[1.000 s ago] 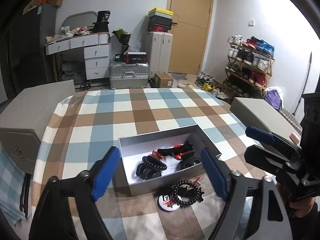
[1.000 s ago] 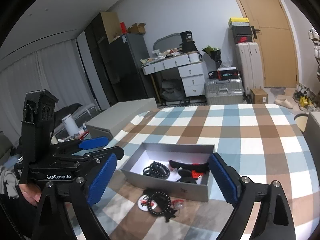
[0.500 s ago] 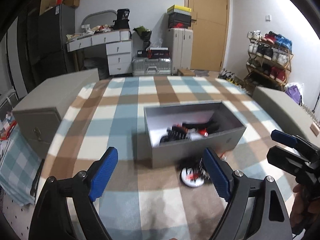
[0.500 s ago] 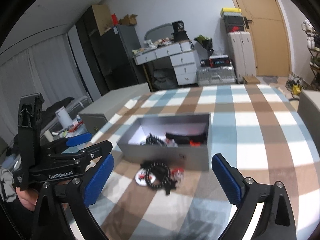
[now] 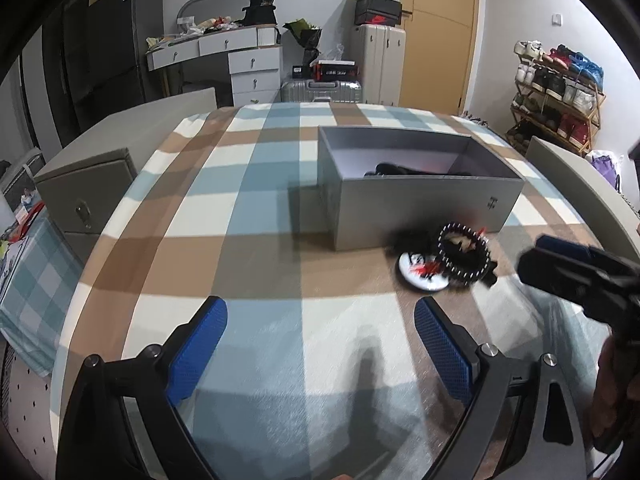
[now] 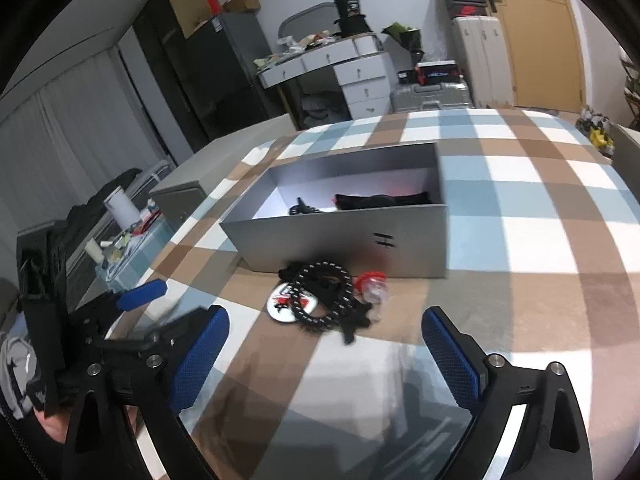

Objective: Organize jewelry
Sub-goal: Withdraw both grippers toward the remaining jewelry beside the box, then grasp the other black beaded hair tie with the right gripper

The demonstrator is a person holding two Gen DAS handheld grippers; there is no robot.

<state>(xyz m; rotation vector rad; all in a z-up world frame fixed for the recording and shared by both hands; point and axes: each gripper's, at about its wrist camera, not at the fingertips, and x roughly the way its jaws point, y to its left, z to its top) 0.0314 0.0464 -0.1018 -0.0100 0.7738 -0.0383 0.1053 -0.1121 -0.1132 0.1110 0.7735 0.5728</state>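
Observation:
A grey open box (image 5: 424, 208) (image 6: 344, 240) stands on the checked tablecloth with dark hair pieces (image 6: 380, 200) inside. In front of it lies a black bead bracelet (image 5: 464, 254) (image 6: 324, 296) on a white round badge (image 5: 420, 274) (image 6: 286, 304), beside a small red and clear piece (image 6: 372, 286). My left gripper (image 5: 320, 348) is open and empty, low over the cloth, left of the pile. My right gripper (image 6: 326, 356) is open and empty, just short of the bracelet. Each gripper shows at the edge of the other's view.
The checked table (image 5: 248, 208) has grey cabinets at its left (image 5: 92, 184) and right (image 5: 576, 184). Behind are a white desk (image 5: 240, 60), suitcases (image 5: 380, 64), a shoe rack (image 5: 560, 92) and a door (image 5: 436, 28).
Both grippers have dropped lower and closer to the tabletop. The box now shows from the side rather than from above. Both stay open.

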